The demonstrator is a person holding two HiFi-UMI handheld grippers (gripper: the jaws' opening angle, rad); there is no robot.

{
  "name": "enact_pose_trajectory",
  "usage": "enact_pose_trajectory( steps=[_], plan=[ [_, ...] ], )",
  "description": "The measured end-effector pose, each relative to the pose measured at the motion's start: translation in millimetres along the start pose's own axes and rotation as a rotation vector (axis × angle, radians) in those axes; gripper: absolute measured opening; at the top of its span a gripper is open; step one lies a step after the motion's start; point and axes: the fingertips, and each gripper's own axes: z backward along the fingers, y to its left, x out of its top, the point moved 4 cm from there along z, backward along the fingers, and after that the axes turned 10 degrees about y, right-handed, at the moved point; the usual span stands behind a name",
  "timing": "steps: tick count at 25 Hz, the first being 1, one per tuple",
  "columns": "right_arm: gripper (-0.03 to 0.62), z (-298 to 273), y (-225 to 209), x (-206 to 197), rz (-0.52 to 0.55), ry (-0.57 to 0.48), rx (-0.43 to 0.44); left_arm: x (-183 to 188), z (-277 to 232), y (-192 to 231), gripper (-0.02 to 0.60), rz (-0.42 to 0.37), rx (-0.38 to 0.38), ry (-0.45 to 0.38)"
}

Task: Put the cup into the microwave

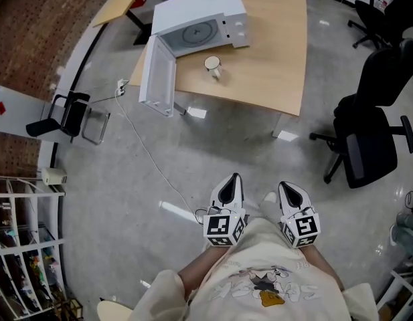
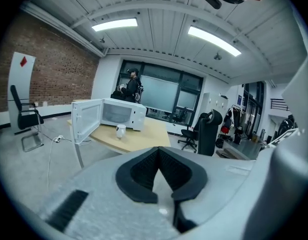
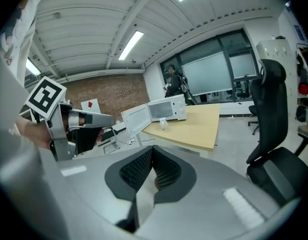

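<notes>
A white microwave [image 1: 206, 19] stands at the far end of a light wooden table [image 1: 273, 52], its door [image 1: 156, 75] swung wide open to the left. A white cup [image 1: 213, 64] sits on the table just in front of the open cavity. My left gripper [image 1: 231, 182] and right gripper [image 1: 291, 189] are side by side close to my body, far from the table. Both are shut and hold nothing. In the left gripper view the microwave [image 2: 119, 113] and cup [image 2: 121, 130] lie far ahead of the jaws [image 2: 158, 156]. The right gripper view shows the cup [image 3: 163, 123] past the jaws [image 3: 153, 156].
Grey concrete floor lies between me and the table. A black office chair [image 1: 367, 139] stands at the right, a black cantilever chair [image 1: 65, 116] at the left. A white cable [image 1: 149, 156] runs across the floor from a power strip [image 1: 122, 85]. A person [image 2: 131, 81] stands in the background.
</notes>
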Motion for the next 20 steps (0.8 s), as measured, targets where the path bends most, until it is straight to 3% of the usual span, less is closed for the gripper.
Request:
enact_pose_trajectory(
  steps=[8, 14, 20],
  plan=[
    [0.006, -54, -30, 36, -0.020, 0.015, 0.025, 29, -46, 20, 0.003, -0.005, 0.026, -0.004],
    [0.006, -132, -47, 85, -0.014, 0.032, -0.002, 79, -106, 89, 0.003, 0.026, 0.030, -0.009],
    [0.006, -195, -48, 165, 0.105, -0.075, -0.129, 154, -161, 144, 0.003, -0.004, -0.018, -0.036]
  ],
)
